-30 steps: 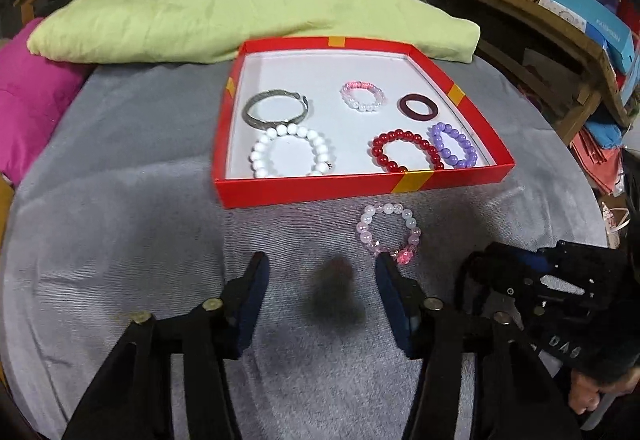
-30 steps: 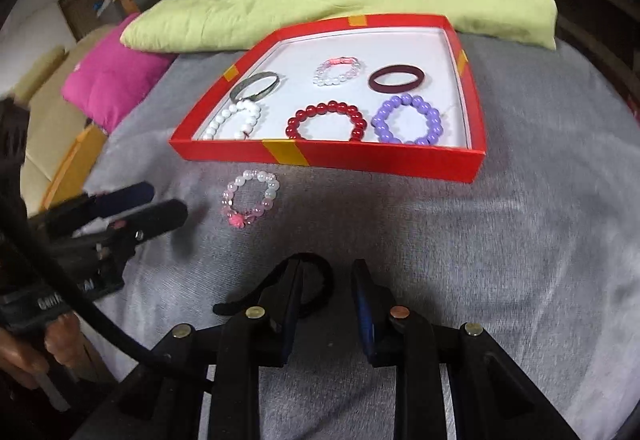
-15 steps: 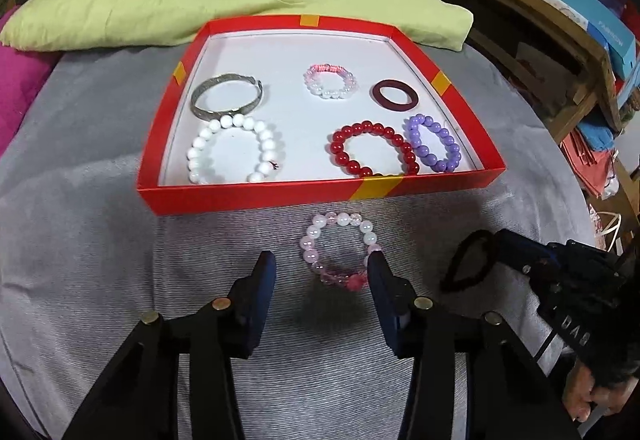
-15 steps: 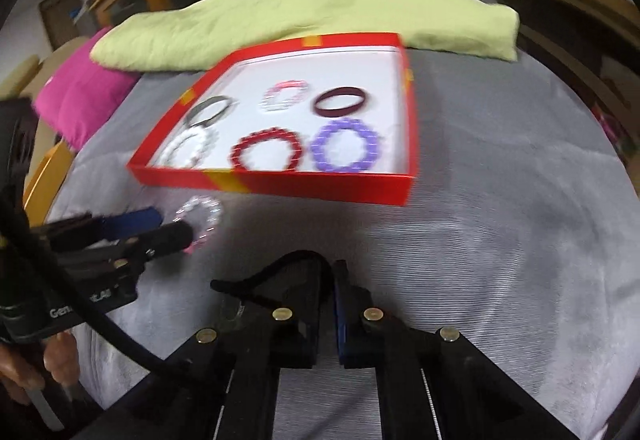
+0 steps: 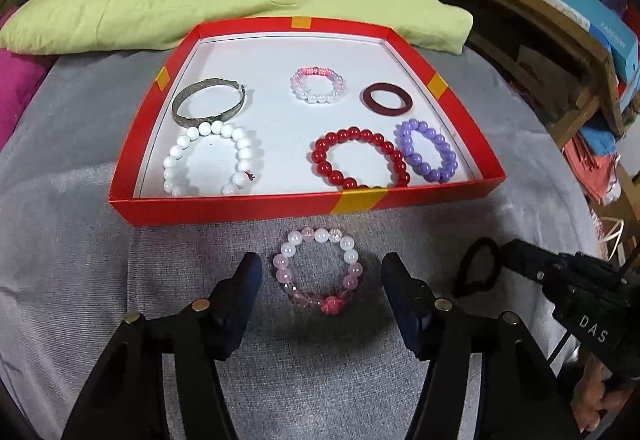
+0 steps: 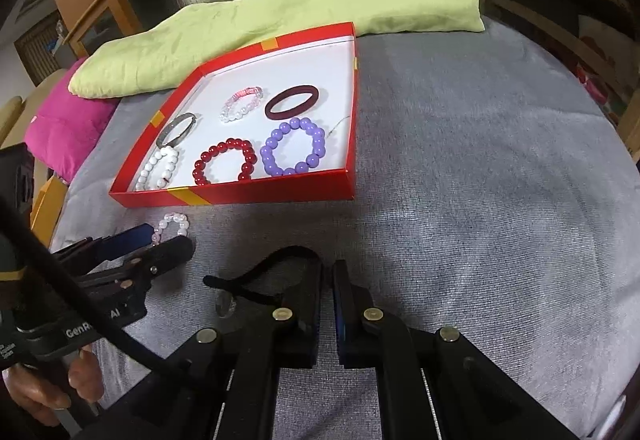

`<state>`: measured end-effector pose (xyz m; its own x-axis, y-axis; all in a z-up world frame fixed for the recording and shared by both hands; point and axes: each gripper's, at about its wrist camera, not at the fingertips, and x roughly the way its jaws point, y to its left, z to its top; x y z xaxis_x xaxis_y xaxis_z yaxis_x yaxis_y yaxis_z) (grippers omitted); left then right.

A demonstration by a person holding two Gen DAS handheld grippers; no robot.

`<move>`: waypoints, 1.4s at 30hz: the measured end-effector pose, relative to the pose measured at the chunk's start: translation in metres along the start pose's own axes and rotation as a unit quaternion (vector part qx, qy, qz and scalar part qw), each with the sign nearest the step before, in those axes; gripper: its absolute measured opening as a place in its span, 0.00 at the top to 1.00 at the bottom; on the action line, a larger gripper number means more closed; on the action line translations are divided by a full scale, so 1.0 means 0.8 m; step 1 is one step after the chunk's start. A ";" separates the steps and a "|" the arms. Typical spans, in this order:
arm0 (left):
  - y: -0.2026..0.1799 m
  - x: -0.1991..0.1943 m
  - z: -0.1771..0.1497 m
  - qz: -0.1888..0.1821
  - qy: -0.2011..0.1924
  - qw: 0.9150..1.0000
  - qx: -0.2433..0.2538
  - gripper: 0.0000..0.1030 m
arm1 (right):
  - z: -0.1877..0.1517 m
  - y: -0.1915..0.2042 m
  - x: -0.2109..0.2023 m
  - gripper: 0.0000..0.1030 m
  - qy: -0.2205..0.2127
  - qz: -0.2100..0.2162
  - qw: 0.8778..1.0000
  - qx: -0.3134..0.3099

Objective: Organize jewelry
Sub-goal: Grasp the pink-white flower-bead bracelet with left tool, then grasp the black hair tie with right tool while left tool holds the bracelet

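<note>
- The pink bead bracelet lies on the grey cloth, just in front of the red tray.
- Our left gripper straddles it, jaws wide, not yet touching.
- Our right gripper is pinched on the dark hair tie.
- We judge pickup is in hand; next, close gently, lift clear of the tray wall.
</note>
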<state>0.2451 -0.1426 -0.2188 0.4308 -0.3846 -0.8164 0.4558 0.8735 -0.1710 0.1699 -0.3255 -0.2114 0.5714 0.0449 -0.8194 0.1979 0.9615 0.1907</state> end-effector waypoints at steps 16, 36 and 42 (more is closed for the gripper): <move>0.025 -0.010 -0.011 0.026 -0.010 1.000 -0.011 0.85 | 0.001 0.016 -0.002 0.94 -0.012 0.023 1.000 -0.008; 0.037 -0.043 -0.034 0.063 -0.014 0.998 0.015 0.85 | 0.001 0.038 -0.003 0.94 -0.017 0.079 0.997 -0.005; 0.037 -0.044 -0.036 0.090 -0.017 0.995 0.026 0.85 | 0.001 0.046 -0.004 0.94 -0.020 0.083 0.996 -0.009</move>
<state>0.2211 -0.0943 -0.2108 0.5348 -0.2336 -0.8120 0.4073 0.9133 0.0055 0.1759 -0.2901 -0.2014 0.6268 0.1934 -0.7548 0.0830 0.9466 0.3116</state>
